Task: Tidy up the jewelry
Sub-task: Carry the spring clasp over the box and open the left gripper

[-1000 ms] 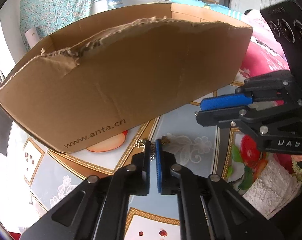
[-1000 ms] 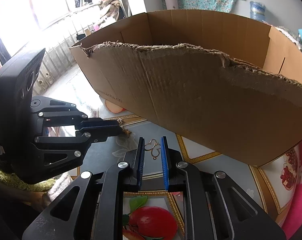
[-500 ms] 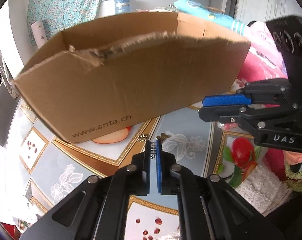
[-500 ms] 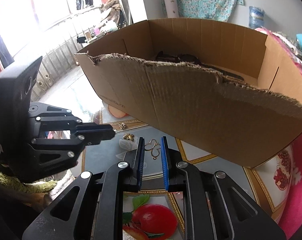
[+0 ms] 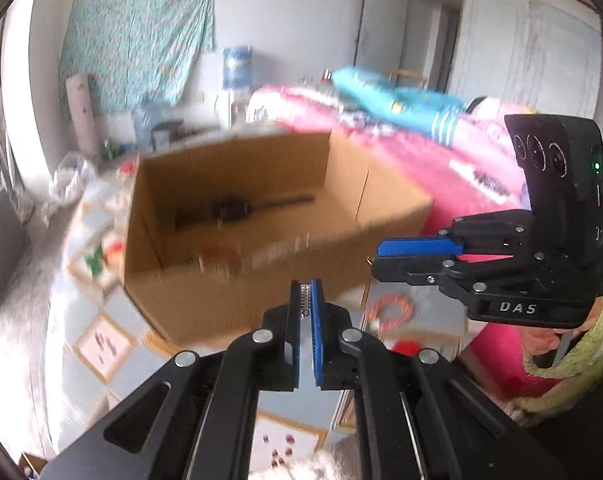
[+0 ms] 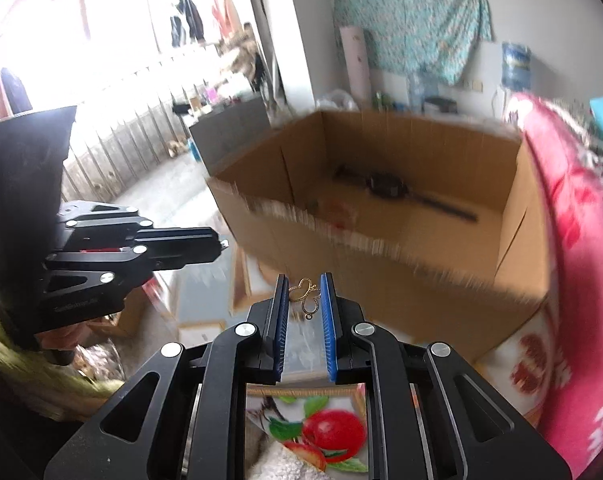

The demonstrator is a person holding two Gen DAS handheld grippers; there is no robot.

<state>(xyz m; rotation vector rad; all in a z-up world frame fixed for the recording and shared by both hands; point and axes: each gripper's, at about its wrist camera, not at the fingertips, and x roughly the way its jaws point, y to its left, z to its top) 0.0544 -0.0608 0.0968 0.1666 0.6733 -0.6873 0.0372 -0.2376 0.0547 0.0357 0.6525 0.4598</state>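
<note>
Between both grippers and the pink bedding (image 6: 573, 240), a torn-edged cardboard box (image 6: 381, 208) stands; right gripper (image 6: 304, 300) jaws pinch a gold pendant (image 6: 306, 295), left gripper (image 5: 306, 300) jaws pinch a silvery piece (image 5: 304, 300).

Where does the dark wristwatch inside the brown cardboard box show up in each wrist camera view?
Left wrist view: the dark wristwatch lies on the floor of the brown cardboard box, left of centre, above the left gripper.
Right wrist view: the watch sits right of centre, above the right gripper.
Shared landmark: the turquoise floral cloth on the wall.
</note>
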